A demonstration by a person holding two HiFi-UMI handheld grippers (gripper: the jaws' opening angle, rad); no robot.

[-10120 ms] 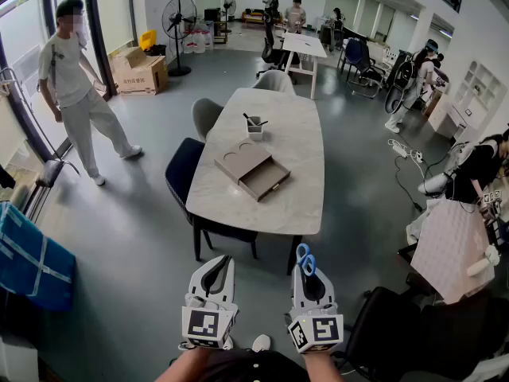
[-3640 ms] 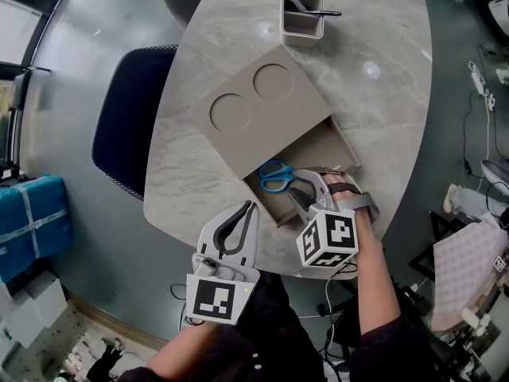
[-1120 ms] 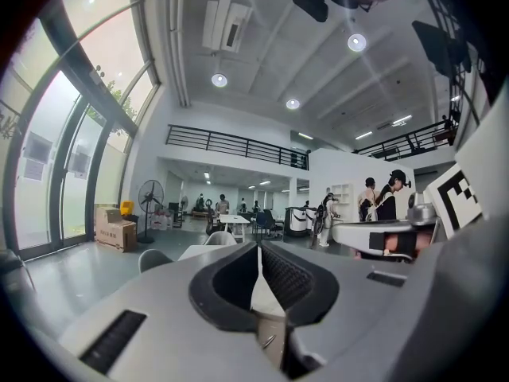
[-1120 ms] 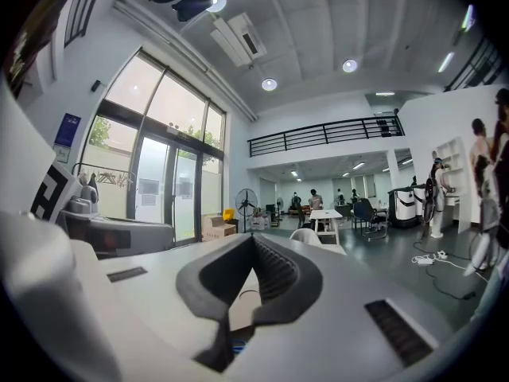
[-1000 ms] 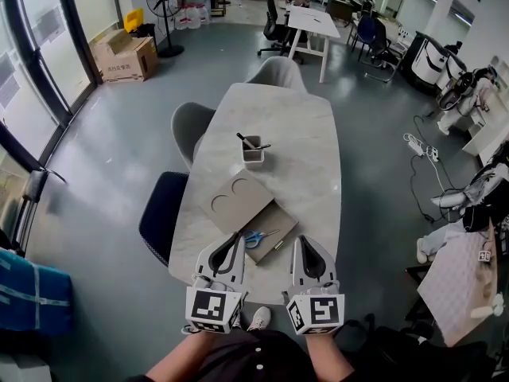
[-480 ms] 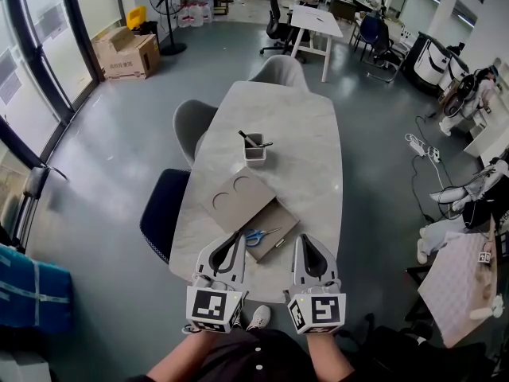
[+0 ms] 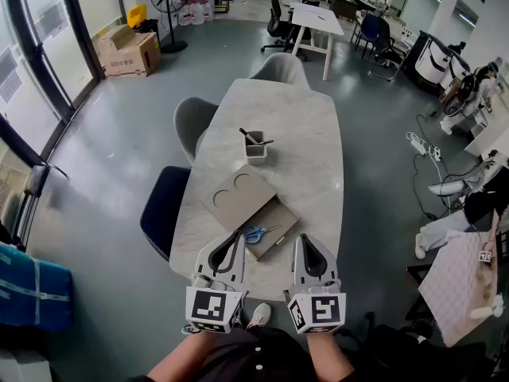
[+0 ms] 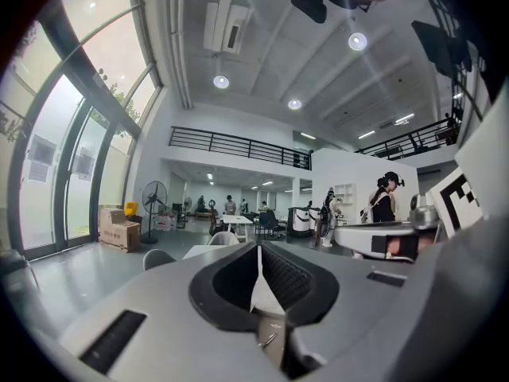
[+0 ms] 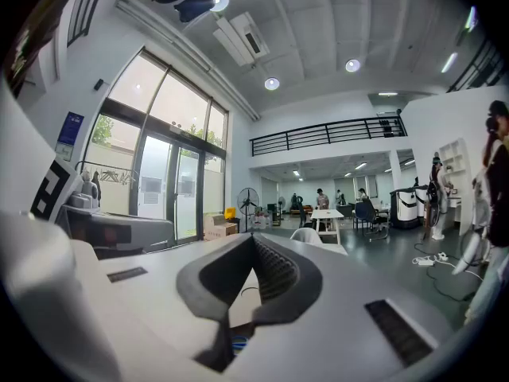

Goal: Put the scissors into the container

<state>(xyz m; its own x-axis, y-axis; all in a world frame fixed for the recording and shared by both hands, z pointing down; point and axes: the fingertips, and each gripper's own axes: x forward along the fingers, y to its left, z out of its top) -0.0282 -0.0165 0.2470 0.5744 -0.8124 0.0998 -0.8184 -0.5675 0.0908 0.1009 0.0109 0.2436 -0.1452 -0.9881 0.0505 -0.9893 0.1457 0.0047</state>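
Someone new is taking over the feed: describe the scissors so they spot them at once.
Find the long marble table in the middle of the room. At its near end lies a flat grey box with two round dents on top, its drawer pulled open. The scissors lie in that drawer, the only blue-handled thing there.

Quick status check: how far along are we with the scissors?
Done: the scissors lie in the open container on the table. In hand: nothing; the left tongs and right tongs are both shut and empty. Left: nothing that I can see.
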